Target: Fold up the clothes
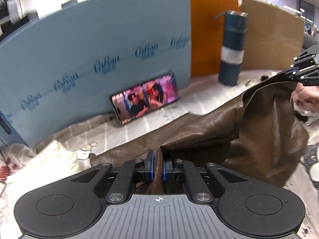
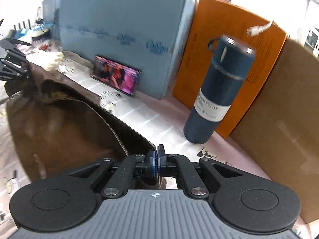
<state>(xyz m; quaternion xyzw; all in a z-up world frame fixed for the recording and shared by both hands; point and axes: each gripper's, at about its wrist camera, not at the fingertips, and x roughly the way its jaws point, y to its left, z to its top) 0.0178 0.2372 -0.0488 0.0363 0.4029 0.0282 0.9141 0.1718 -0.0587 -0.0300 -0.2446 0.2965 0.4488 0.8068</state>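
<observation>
A brown garment (image 1: 219, 131) is lying beside a navy bottle (image 2: 215, 91) — blue board (image 1: 99, 49) and orange panel (image 2: 229, 45) are standing behind.

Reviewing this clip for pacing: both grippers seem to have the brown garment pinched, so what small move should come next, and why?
Probably carry both held edges together across and lower them onto the rest of the garment. The left gripper and right gripper are each shut on the brown leather garment, which hangs slack and lifted between them, one part draped on the table cover, unfolded.
</observation>
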